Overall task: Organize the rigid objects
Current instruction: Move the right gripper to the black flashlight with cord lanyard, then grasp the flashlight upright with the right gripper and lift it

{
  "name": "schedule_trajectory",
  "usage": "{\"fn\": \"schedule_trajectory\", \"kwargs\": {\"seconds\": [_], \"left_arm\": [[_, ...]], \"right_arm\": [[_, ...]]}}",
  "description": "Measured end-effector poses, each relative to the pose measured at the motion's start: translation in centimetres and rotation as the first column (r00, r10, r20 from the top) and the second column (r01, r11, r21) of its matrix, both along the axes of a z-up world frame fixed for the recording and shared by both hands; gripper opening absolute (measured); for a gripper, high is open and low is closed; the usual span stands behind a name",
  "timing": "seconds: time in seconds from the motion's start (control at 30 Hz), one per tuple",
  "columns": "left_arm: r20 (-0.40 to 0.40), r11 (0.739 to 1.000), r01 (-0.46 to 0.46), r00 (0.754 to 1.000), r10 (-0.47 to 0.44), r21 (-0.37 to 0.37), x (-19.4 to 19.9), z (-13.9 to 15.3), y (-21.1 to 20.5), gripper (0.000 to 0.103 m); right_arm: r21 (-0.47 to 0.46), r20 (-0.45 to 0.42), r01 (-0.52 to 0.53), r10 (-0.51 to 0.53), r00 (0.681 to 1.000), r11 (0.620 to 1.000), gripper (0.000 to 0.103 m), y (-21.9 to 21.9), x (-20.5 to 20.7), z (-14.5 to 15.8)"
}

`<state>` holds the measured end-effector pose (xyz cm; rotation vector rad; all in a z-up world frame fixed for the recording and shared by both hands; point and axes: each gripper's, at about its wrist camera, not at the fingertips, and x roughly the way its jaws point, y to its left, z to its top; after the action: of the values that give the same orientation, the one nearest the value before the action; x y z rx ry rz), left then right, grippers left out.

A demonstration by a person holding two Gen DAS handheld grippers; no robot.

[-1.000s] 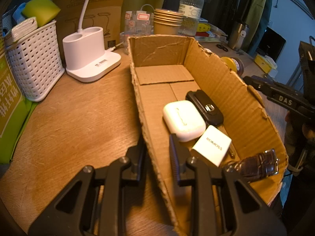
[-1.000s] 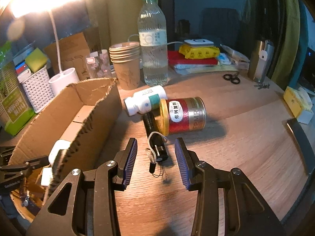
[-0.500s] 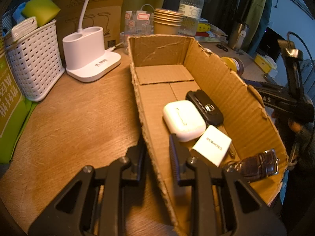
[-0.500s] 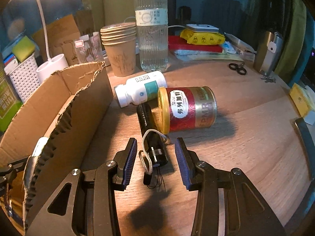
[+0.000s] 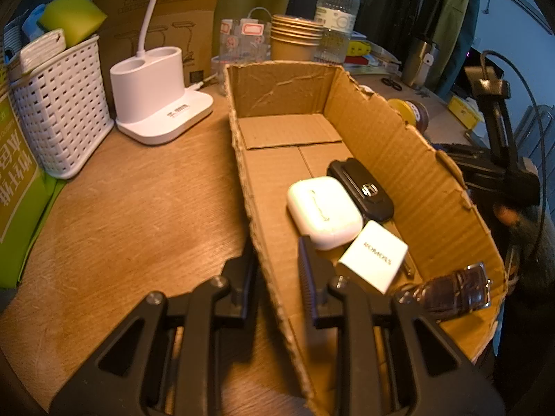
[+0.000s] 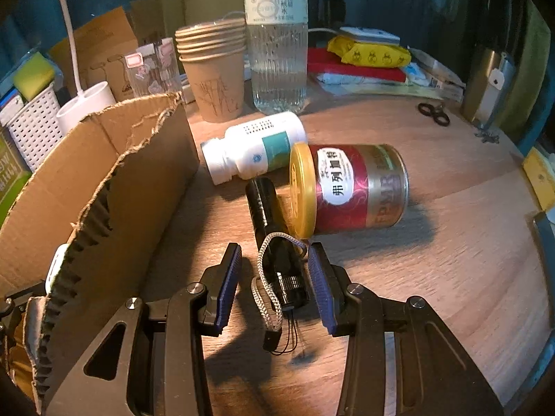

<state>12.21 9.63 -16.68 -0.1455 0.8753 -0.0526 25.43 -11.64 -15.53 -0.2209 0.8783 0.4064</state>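
My left gripper (image 5: 277, 256) is shut on the near left wall of the open cardboard box (image 5: 399, 159), one finger outside and one inside. In the box lie a white earbud case (image 5: 324, 213), a black car key (image 5: 360, 187), a white charger (image 5: 373, 256) and a brown-strapped watch (image 5: 447, 291). In the right wrist view, my right gripper (image 6: 275, 287) is open and low over the table. Its blue pads straddle the tail of a black flashlight (image 6: 269, 215) without touching it. The flashlight's braided lanyard (image 6: 263, 294) loops between the jaws.
A red tin (image 6: 353, 187) with a yellow lid and a white pill bottle (image 6: 253, 147) lie beside the flashlight, right of the box (image 6: 104, 180). Paper cups (image 6: 215, 69) and a water bottle (image 6: 275, 34) stand behind. A white basket (image 5: 59, 104) and lamp base (image 5: 156, 100) stand left of the box.
My right gripper has come forward and down, so its jaws now flank the flashlight's tail, at the same width. The left gripper and the box have not moved.
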Motion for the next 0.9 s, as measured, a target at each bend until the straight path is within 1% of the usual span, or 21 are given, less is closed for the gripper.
{"fn": "schedule_trajectory", "kwargs": {"seconds": [0.17, 0.3, 0.37, 0.6, 0.9], "left_arm": [[0.000, 1.000, 0.000, 1.000, 0.000, 0.000, 0.0, 0.0, 0.0, 0.025], [0.000, 1.000, 0.000, 1.000, 0.000, 0.000, 0.0, 0.0, 0.0, 0.025], [0.000, 1.000, 0.000, 1.000, 0.000, 0.000, 0.0, 0.0, 0.0, 0.025], [0.000, 1.000, 0.000, 1.000, 0.000, 0.000, 0.0, 0.0, 0.0, 0.025], [0.000, 1.000, 0.000, 1.000, 0.000, 0.000, 0.0, 0.0, 0.0, 0.025]], "right_arm": [[-0.006, 0.001, 0.001, -0.001, 1.000, 1.000, 0.042, 0.1, 0.1, 0.0], [0.002, 0.005, 0.002, -0.002, 1.000, 1.000, 0.028, 0.0, 0.0, 0.1], [0.011, 0.011, 0.002, -0.002, 1.000, 1.000, 0.025, -0.2, 0.0, 0.2], [0.015, 0.038, -0.015, 0.014, 0.999, 1.000, 0.024, 0.0, -0.8, 0.8], [0.017, 0.104, -0.040, 0.038, 0.994, 0.999, 0.023, 0.3, -2.9, 3.0]]}}
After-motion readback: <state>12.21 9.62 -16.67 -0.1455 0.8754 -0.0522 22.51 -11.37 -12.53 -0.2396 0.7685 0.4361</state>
